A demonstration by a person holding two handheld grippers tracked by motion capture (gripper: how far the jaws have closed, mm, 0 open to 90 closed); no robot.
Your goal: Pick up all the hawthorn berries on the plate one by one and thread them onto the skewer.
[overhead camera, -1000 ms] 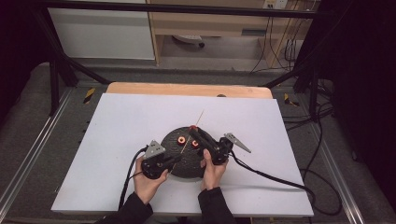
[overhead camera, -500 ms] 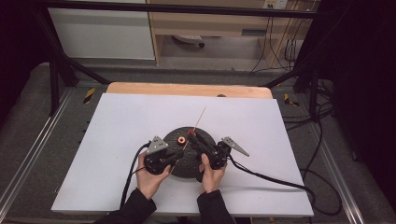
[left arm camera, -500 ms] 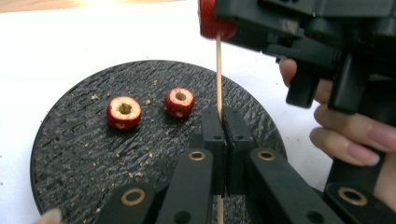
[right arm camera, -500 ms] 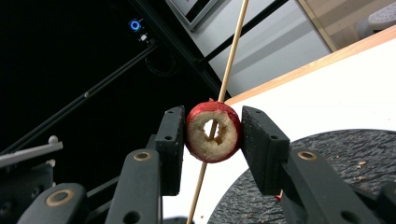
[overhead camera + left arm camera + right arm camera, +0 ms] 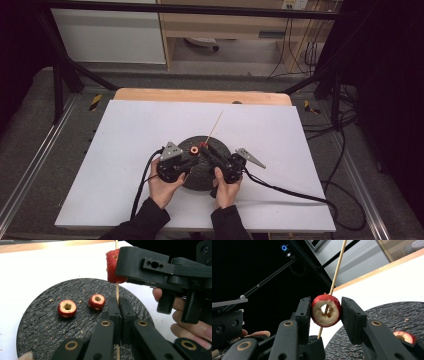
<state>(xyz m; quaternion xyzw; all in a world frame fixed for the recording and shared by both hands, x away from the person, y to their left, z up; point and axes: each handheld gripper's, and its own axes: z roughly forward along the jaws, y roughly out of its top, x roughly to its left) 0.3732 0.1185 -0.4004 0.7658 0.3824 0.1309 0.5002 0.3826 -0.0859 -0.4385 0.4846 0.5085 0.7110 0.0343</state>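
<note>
Left gripper view: the left gripper (image 5: 117, 305) has its jaws pressed together on a thin wooden skewer (image 5: 116, 291), which rises through a cored red fruit (image 5: 113, 266). The right gripper (image 5: 325, 312) is clamped on that fruit (image 5: 326, 310), the stick passing through its hollow core. On the round black plate (image 5: 37, 327) beneath lie two more cored red fruits (image 5: 67, 308), left of the skewer. High view: both hands work over the plate (image 5: 202, 177), near the table's near edge.

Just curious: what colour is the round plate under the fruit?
Black, with a rough bark-like grain, the plate shows best in the left gripper view.
</note>
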